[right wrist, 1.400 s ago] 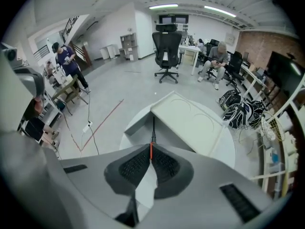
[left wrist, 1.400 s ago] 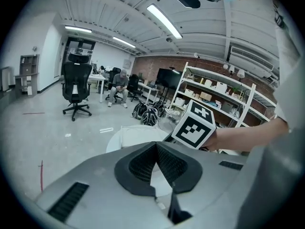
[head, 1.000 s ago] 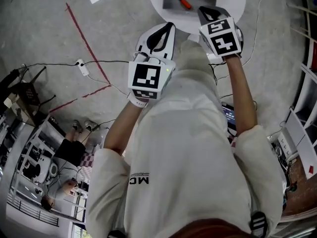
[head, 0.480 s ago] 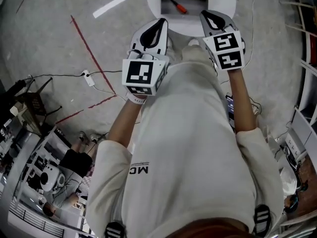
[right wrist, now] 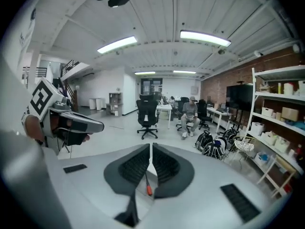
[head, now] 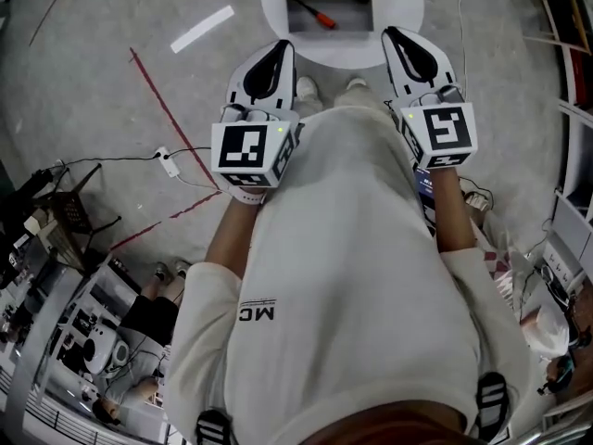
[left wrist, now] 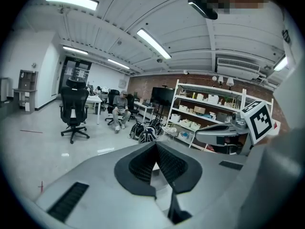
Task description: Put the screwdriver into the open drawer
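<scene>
The screwdriver [head: 311,14], black shaft with an orange handle, lies inside the open grey drawer [head: 347,15] of a small cream cabinet on a round white table [head: 408,7] at the top of the head view. Its orange handle [right wrist: 148,190] also shows low behind the right jaws. My left gripper [head: 279,50] is held near the body, below and left of the drawer, shut with nothing in it [left wrist: 155,149]. The right gripper [head: 398,38] is held level with it, right of the drawer, jaws closed to a thin slit and holding nothing [right wrist: 151,150].
The person's shoes [head: 306,88] stand at the table's front edge. On the grey floor lie a red tape line [head: 167,91], a white strip [head: 202,28], and a power strip with cables [head: 167,160]. Shelves [left wrist: 205,118], office chairs [right wrist: 147,116] and a seated person [right wrist: 189,111] fill the room.
Both grippers have drawn back from the table toward the body. The table and drawer have slid up in the head view. The screwdriver stays in the drawer.
</scene>
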`<state>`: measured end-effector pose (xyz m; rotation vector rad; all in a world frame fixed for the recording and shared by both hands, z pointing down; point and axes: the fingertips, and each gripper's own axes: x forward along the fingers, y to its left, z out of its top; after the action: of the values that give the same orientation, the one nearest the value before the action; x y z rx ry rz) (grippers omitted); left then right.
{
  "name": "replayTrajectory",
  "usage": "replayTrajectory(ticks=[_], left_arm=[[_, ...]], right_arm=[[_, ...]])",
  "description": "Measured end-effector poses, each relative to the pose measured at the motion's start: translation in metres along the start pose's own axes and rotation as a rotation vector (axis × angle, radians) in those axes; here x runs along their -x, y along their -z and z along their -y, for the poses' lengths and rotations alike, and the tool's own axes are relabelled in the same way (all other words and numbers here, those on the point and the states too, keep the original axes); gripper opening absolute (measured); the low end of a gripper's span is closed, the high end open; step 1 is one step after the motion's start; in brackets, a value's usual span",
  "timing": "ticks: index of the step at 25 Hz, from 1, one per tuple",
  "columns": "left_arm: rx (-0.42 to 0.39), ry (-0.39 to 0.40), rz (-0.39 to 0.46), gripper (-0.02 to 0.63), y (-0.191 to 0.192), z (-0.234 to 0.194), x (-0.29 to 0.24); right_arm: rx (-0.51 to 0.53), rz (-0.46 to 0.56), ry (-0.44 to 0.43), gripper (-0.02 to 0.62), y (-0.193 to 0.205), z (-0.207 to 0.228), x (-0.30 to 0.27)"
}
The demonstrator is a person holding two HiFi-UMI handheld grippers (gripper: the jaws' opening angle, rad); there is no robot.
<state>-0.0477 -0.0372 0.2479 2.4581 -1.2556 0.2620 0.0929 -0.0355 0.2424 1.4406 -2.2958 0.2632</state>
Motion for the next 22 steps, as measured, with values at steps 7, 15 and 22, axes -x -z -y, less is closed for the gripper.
replayTrajectory(ticks=[7, 15, 22], left_arm=[[-0.015, -0.004, 0.066, 0.009, -0.016, 0.0, 0.01], [-0.036, 0.031, 0.046, 0.009, -0.011, 0.021, 0.009], [-0.058, 0.058, 0.03, 0.009, -0.007, 0.034, 0.008]], right_arm=[[0.029, 0.135, -0.049, 0.077, -0.015, -0.011, 0.027], [0.013, 0.109, -0.068, 0.077, -0.005, -0.007, 0.038], [-0.002, 0.118, -0.066, 0.077, -0.002, -0.007, 0.042]])
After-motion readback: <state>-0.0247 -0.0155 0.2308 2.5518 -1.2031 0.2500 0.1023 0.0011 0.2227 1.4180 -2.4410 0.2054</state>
